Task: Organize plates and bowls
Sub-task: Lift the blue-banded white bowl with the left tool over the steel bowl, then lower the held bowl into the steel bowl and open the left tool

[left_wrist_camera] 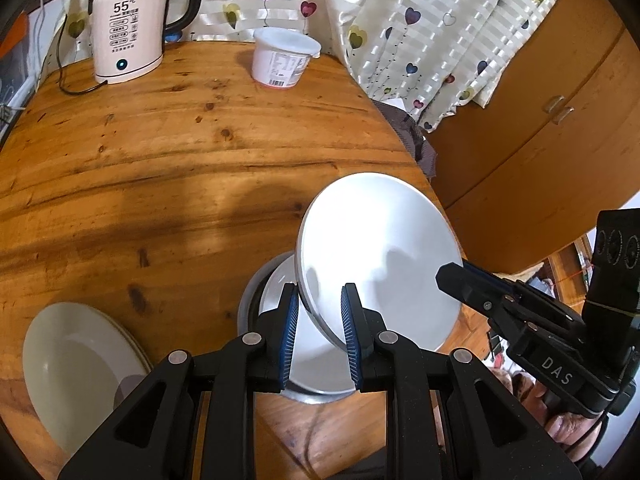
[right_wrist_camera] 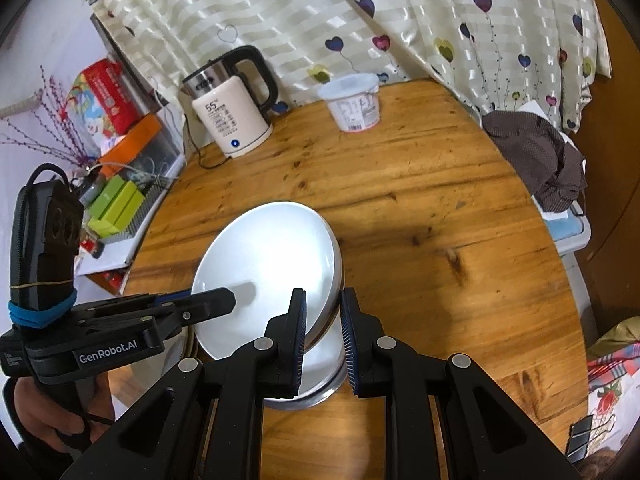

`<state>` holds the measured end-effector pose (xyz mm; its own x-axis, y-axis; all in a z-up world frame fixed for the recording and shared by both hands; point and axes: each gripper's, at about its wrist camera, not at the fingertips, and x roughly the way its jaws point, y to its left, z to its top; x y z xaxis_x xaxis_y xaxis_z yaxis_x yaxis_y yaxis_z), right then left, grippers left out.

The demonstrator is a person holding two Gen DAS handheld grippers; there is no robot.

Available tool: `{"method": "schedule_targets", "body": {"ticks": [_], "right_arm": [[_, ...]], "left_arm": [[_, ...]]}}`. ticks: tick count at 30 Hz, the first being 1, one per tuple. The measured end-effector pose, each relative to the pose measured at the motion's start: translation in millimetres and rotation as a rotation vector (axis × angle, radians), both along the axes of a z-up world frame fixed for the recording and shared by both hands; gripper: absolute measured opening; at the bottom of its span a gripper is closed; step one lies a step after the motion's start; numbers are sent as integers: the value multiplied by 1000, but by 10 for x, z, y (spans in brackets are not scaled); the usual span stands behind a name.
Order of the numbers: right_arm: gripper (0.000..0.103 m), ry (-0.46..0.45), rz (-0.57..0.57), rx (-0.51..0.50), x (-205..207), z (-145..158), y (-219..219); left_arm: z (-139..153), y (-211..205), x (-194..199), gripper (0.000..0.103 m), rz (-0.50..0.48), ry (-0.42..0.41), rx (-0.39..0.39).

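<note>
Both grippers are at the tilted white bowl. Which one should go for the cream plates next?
Left, probably. The cream plates lie beside the left gripper and don't show in the right wrist view. The right gripper straddles the rim of the white bowl and could keep it.

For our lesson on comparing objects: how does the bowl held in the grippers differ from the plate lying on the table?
The bowl is tilted up on edge, gripped at its rim; the plate lies flat on the table, untouched. The bowl looks bright white, the plate creamier. The bowl is over another dish; the plate tops a stack. Both are round and empty.
</note>
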<state>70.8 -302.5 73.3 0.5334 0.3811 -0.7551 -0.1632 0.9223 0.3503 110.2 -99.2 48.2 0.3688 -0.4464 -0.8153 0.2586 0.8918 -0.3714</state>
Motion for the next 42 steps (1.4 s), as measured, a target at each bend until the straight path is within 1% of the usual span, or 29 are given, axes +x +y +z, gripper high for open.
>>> {"method": "schedule_targets", "body": {"ticks": [12,18,28,42], "right_arm": [[17,64,22,22,-71,-201,63],[17,86,34,27,-80,-277,104],[17,103,38,28,-77,-326,119],[17,119,36,27,-75,-386,113]], "left_arm": [[-169,63,-128,22,15,32,33],[-198,84,-170,22,27,30,49],[-305,54,-159,22,21,55,73],[-308,20,-127,22,20,40,101]]}}
